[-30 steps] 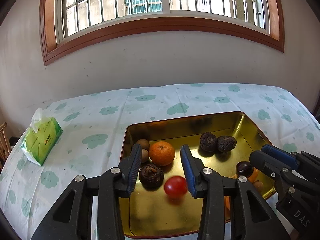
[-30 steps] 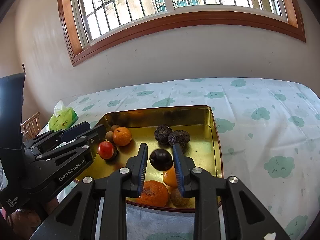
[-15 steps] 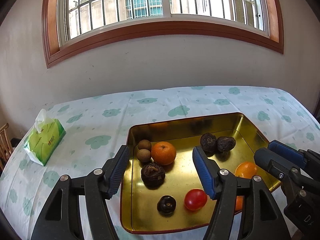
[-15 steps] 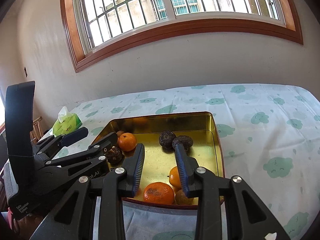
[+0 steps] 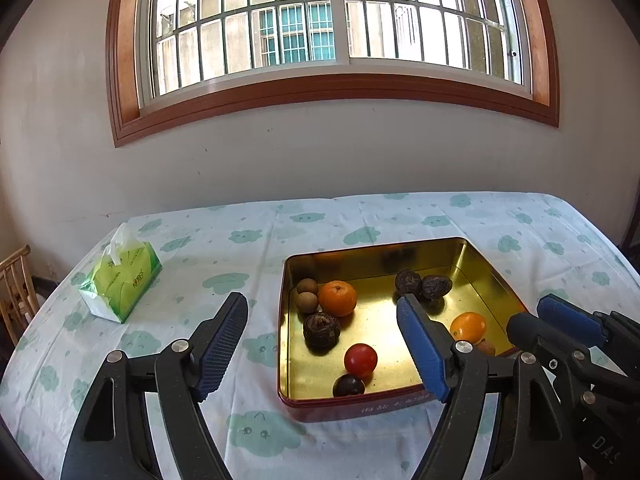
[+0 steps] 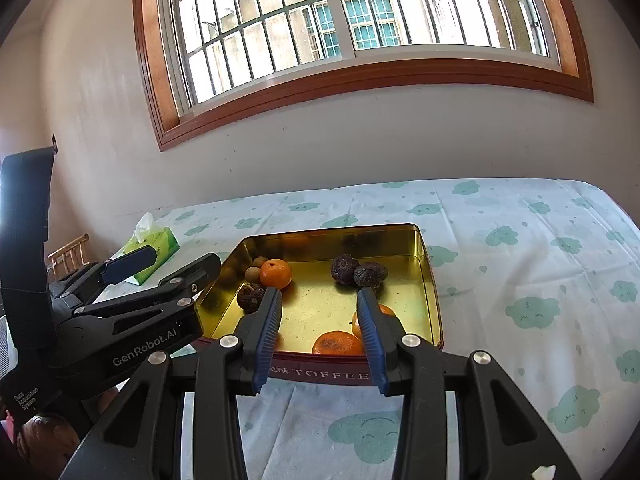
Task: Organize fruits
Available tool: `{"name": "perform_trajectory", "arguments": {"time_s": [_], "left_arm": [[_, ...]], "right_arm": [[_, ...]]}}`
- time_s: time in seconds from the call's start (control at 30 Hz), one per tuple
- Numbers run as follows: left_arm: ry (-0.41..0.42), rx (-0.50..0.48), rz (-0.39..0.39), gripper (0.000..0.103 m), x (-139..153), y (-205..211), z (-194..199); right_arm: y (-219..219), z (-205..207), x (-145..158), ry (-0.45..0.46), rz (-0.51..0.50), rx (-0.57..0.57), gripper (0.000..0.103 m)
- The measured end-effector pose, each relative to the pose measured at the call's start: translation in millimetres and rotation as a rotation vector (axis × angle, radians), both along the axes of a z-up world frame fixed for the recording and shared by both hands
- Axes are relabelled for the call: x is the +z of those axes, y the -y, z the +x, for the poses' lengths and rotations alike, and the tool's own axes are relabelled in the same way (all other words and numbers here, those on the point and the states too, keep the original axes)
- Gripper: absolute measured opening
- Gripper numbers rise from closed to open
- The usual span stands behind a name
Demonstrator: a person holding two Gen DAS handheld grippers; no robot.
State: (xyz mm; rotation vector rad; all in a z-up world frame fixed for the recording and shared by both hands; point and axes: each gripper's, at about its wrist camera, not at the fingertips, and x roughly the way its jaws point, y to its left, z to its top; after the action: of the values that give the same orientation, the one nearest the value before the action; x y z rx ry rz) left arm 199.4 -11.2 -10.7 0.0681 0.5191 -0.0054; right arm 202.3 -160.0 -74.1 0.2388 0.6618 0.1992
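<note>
A gold tin tray holds the fruit: an orange beside two small brown fruits, a dark wrinkled fruit, a red tomato and a dark plum near the front wall, and two dark wrinkled fruits at the back. My left gripper hangs above the tray's front left corner, its jaws opening with nothing between them. My right gripper hovers above the front wall of the tray, jaws also opening and empty. Two oranges lie just beyond it.
A green tissue pack lies on the cloud-patterned tablecloth left of the tray. A wooden chair stands past the table's left edge. A wall with a barred window runs behind the table.
Both grippers opened and drew back and up from the tray. The left one let go of the tomato and the right one of the dark plum; both fruits now lie near the front wall.
</note>
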Motion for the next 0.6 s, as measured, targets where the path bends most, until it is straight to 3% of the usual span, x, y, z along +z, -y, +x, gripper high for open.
{"name": "perform_trajectory", "arguments": {"time_s": [0.13,0.2,0.47,0.6], "left_arm": [[0.021,-0.005,0.006,0.081,8.9,-1.8,-24.2],[0.034,0.005,0.015,0.087,13.1,-2.9,-37.7],[0.062,0.022,-0.019,0.090,27.1,-13.5,-85.0],[0.100,0.037,-0.016,0.099,37.6,-16.1,-110.6]], "right_arm": [[-0.9,-16.5,13.5,0.021,0.002,-0.002,0.042],[-1.9,-26.8,20.2,0.035,-0.002,-0.001,0.044],[-10.6,-67.5,39.8,0.067,-0.021,0.003,0.045],[-13.6,-87.6,50.3,0.093,-0.031,0.000,0.049]]}}
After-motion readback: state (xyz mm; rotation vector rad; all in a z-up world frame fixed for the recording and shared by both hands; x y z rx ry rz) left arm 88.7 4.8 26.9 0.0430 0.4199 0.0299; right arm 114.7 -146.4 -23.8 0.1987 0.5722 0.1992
